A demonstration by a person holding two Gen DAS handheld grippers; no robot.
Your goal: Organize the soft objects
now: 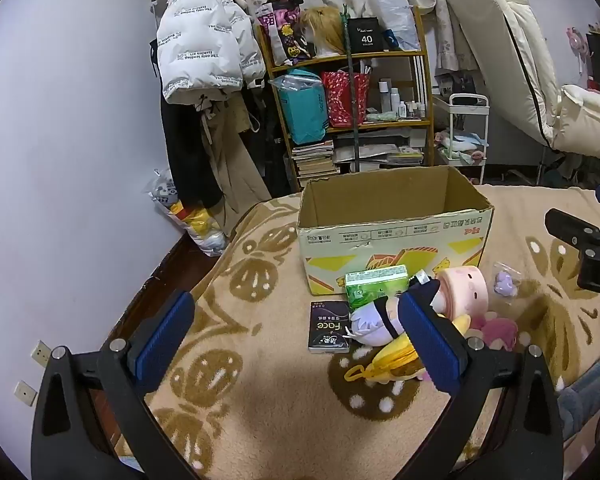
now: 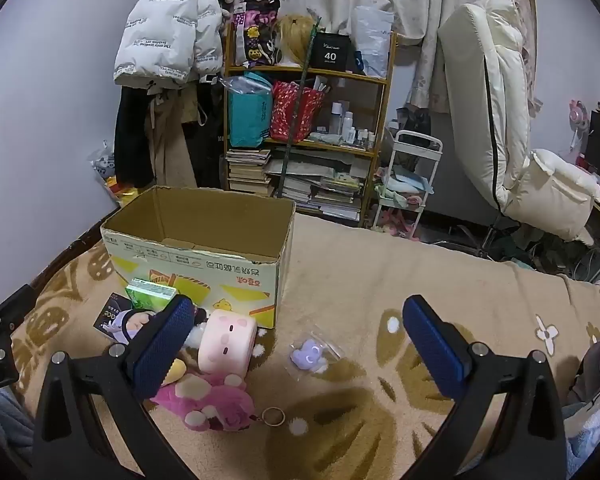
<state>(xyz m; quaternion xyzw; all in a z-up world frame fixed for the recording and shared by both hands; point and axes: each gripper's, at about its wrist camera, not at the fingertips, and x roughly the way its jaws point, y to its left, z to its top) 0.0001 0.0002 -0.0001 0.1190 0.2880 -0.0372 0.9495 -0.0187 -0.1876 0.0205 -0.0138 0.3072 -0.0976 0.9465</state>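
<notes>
An open cardboard box (image 1: 392,236) (image 2: 196,248) stands on the tan patterned blanket (image 1: 260,380) (image 2: 380,280). In front of it lie soft things: a green tissue pack (image 1: 376,286) (image 2: 150,294), a black tissue pack (image 1: 329,332) (image 2: 110,314), a purple-haired plush doll (image 1: 374,322) (image 2: 134,326), a pink plush cylinder (image 1: 462,290) (image 2: 228,346), a magenta plush keychain (image 1: 496,330) (image 2: 216,400), a yellow plush (image 1: 392,356) and a small bagged purple toy (image 1: 505,282) (image 2: 310,354). My left gripper (image 1: 296,336) is open above the blanket, left of the pile. My right gripper (image 2: 300,338) is open, with the purple toy lying between its fingers on the blanket.
Past the blanket stands a wooden shelf (image 1: 348,92) (image 2: 304,112) with bags, bottles and books. A white puffer jacket (image 1: 204,40) (image 2: 168,32) hangs at left. A white cart (image 2: 408,184) and a cream recliner (image 2: 512,120) are at right.
</notes>
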